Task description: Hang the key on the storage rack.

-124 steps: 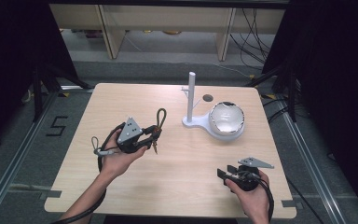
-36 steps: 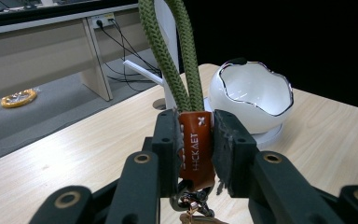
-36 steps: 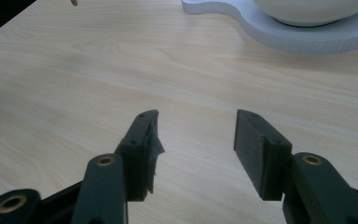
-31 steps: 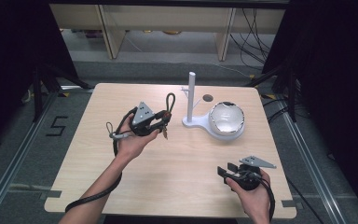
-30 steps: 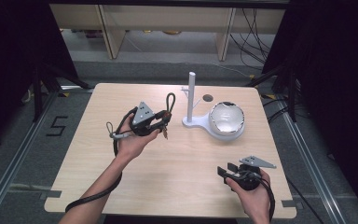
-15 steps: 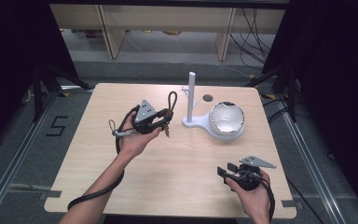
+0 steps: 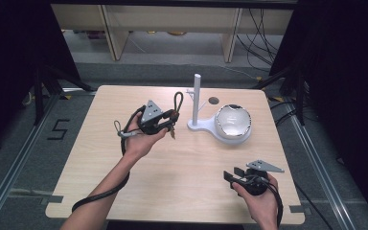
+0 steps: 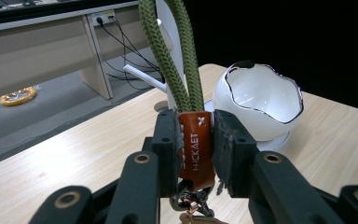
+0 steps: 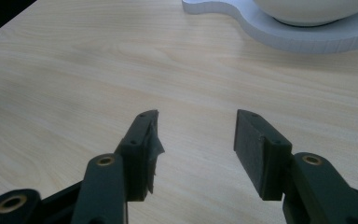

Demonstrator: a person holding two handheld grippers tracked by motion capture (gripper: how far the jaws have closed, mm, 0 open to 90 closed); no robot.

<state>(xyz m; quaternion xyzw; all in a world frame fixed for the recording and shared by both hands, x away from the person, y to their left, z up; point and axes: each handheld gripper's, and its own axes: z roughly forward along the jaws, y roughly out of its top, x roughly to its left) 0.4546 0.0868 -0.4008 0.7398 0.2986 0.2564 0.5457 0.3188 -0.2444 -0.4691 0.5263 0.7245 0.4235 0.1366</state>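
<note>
So the left tongs [image 8: 196, 154] are pinching the orange leather tab [image 8: 195, 147] of a keychain, with its green rope loop [image 8: 171, 60] standing straight up and the metal clip [image 8: 192, 205] dangling below. In the high view they're held above the desk [image 7: 100, 158], just at 9 o'clock of the white stand [image 7: 197, 103] with its upright post and little side peg [image 8: 142, 77]. The white bowl [image 7: 232, 122] sits on the stand's base at 3 o'clock of the post.

My guess is the loop is meant for that peg. If so, keep the squeeze firm on the tab, keep the loop open, and slide it on from the peg's free end.

The right tongs [image 9: 196, 149] are spread with nothing between them, low over the desk at 5 o'clock.
</note>
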